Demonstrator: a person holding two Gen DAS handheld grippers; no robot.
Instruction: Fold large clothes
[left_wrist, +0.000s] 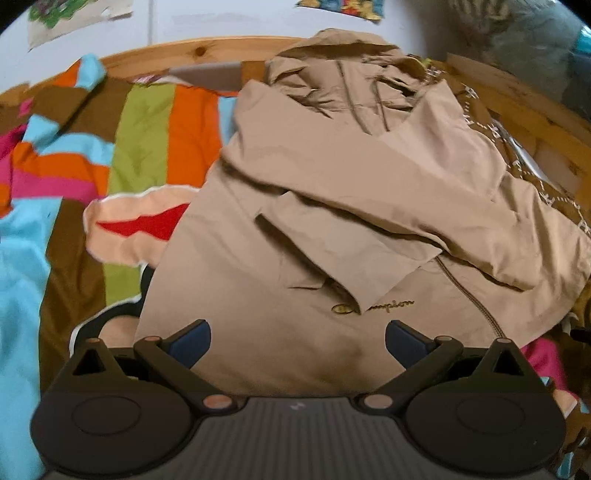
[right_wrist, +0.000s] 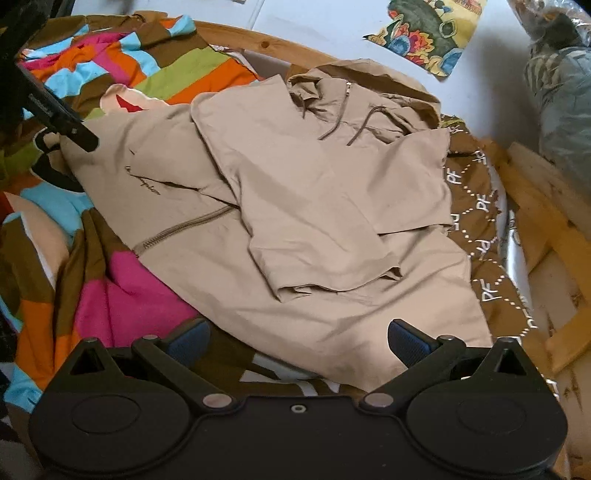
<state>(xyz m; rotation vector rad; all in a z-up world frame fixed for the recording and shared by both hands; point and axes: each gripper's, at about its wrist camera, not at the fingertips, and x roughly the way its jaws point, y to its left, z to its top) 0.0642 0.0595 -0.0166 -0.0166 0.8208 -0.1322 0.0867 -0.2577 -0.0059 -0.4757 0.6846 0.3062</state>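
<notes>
**A:** Start at the left gripper (left_wrist: 297, 341). How do its fingers stand?

**B:** Spread wide, with nothing between the blue pads (left_wrist: 192, 343). It hangs over the bottom hem of the tan jacket (left_wrist: 332, 206); whether it touches the cloth I cannot tell.

**A:** And the right gripper (right_wrist: 298, 341)?

**B:** Also wide apart and holding nothing. It sits over the near edge of the same jacket (right_wrist: 295, 221), one pad above the pink stripe of the blanket, the other above tan fabric.

**A:** Where does the jacket lie?

**B:** Spread on a striped blanket (left_wrist: 147, 147) of orange, green, brown, blue and pink, inside a wooden frame (left_wrist: 177, 53). Both sleeves are folded across the chest, one overlapping the other. The hood (right_wrist: 354, 96) lies at the far end with its drawcords (right_wrist: 365, 123) loose. The zipper (right_wrist: 184, 229) runs along the front, and the embroidered "Champion" logo (left_wrist: 373, 306) peeks out just below a sleeve cuff.

**A:** Anything beside it?

**B:** A brown cloth with white "PF" lettering (right_wrist: 476, 206) lies under the jacket's side toward the frame. In the right wrist view the left gripper's dark finger (right_wrist: 62, 118) shows at the jacket's far corner. A colourful drawing (right_wrist: 424, 33) lies on the pale surface beyond the frame.
</notes>
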